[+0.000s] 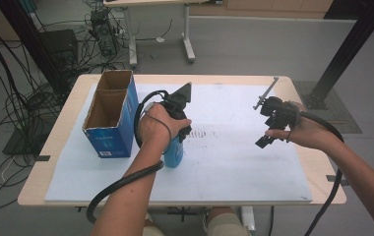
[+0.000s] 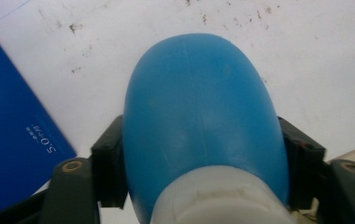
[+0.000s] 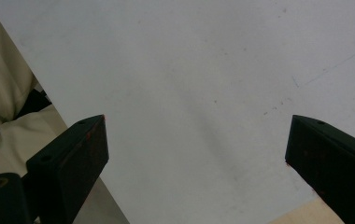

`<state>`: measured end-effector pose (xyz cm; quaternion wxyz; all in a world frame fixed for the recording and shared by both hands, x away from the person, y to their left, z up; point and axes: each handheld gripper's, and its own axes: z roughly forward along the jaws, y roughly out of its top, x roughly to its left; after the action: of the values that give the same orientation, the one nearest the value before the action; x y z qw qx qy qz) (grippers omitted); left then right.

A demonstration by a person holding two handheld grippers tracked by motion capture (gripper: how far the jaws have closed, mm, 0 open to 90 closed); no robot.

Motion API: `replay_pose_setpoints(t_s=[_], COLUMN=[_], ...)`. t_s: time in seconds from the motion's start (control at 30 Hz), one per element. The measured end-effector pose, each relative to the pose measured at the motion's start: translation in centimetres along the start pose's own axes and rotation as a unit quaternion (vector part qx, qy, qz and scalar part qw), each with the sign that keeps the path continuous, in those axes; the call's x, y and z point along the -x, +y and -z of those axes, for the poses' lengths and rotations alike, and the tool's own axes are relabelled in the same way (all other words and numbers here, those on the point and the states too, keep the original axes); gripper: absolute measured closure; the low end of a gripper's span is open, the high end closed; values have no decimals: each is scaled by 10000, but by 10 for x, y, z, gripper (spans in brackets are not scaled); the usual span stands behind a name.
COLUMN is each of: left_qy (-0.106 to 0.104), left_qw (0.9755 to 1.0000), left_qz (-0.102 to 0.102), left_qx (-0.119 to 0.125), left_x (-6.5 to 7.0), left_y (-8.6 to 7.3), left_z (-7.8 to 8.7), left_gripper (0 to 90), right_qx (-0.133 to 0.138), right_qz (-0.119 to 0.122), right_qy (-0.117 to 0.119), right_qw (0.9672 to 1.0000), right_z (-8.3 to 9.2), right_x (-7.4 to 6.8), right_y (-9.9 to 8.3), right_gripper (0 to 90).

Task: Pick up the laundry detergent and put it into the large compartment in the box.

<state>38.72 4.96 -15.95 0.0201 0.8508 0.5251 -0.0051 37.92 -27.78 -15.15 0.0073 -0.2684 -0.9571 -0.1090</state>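
With the left gripper (image 2: 199, 186) clamped on the rounded blue plastic bottle (image 2: 199, 121) and the right gripper (image 3: 196, 154) idle with jaws apart, grasping appears complete; next, lift toward the open blue cardboard box (image 1: 110, 115).

Smooth matt blue plastic bottle (image 2: 199, 121)

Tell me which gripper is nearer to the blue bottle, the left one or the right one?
Left. The left gripper has its jaws closed on the blue bottle, beside the blue box. The right gripper hangs open over the bare white mat, well off to the bottle's right.
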Motion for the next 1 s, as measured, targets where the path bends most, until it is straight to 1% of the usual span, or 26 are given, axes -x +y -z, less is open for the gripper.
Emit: replay_pose_setpoints(t_s=[0.37,0.63,0.77,1.0], left_qy=[40,51,59,79], left_qw=[10000,10000,10000,9999], left_qz=[69,-30,-30,-12], left_qx=[-36,-49,-71,-88], left_x=[2,1,2,4], left_y=[2,2,3,3], left_z=[0,0,0,0], left_gripper=[359,360,360,360], right_qx=[1,-24,-32,-34], right_qz=[6,-6,14,-27], right_qy=[12,15,17,12], right_qw=[10000,10000,10000,10000], right_z=[-2,-4,-5,-5], right_x=[0,0,0,1], right_y=[-1,0,1,1], right_gripper=[59,59,59,59])
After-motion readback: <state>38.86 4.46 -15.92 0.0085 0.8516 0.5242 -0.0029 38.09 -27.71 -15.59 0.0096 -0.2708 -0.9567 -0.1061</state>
